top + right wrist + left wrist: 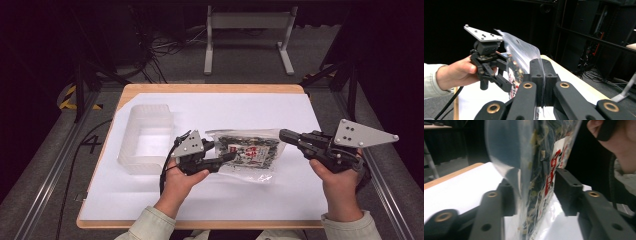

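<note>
Clear plastic snack bag [247, 152], clamped by right gripper [543, 75] at 3 o'clock, straddled loosely by left gripper [534, 192]; tearing risked if pulled.

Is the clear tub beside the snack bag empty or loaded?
Empty as far as shown: the tub shows only its pale floor, while the bag is outside it.
</note>
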The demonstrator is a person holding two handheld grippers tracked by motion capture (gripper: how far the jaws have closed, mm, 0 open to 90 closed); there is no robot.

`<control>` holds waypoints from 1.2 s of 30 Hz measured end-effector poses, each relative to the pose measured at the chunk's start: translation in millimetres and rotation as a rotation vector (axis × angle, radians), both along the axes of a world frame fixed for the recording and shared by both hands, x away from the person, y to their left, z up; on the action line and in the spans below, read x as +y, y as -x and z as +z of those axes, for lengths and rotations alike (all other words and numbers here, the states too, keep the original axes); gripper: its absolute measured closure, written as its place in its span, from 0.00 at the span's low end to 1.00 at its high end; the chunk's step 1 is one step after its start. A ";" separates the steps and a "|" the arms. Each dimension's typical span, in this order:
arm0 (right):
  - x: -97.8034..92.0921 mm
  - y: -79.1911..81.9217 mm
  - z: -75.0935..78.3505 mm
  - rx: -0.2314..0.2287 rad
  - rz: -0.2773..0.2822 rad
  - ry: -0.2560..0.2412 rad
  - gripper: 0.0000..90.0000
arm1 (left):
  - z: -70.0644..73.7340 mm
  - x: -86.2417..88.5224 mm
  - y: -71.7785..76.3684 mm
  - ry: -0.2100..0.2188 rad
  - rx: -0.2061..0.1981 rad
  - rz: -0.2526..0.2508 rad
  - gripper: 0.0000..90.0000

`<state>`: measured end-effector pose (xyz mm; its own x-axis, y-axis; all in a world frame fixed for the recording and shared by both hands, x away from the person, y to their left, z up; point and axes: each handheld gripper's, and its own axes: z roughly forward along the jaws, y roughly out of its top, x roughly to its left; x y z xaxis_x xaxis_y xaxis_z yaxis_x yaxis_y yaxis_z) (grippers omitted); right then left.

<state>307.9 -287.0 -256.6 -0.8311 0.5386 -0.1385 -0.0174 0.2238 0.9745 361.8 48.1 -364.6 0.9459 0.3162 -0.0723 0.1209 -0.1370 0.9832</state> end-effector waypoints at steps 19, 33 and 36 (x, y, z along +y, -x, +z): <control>-11.0 -12.5 -5.8 0.048 -0.112 -0.053 0.78 | 3.4 -0.4 7.7 -0.003 -0.049 -0.020 0.82; -20.8 -15.9 -5.8 0.060 -0.162 -0.095 0.62 | 10.7 9.6 6.9 0.021 -0.026 0.003 0.83; -21.5 -16.9 -6.8 0.067 -0.163 -0.094 0.62 | 15.6 16.5 6.0 0.036 -0.028 0.023 0.83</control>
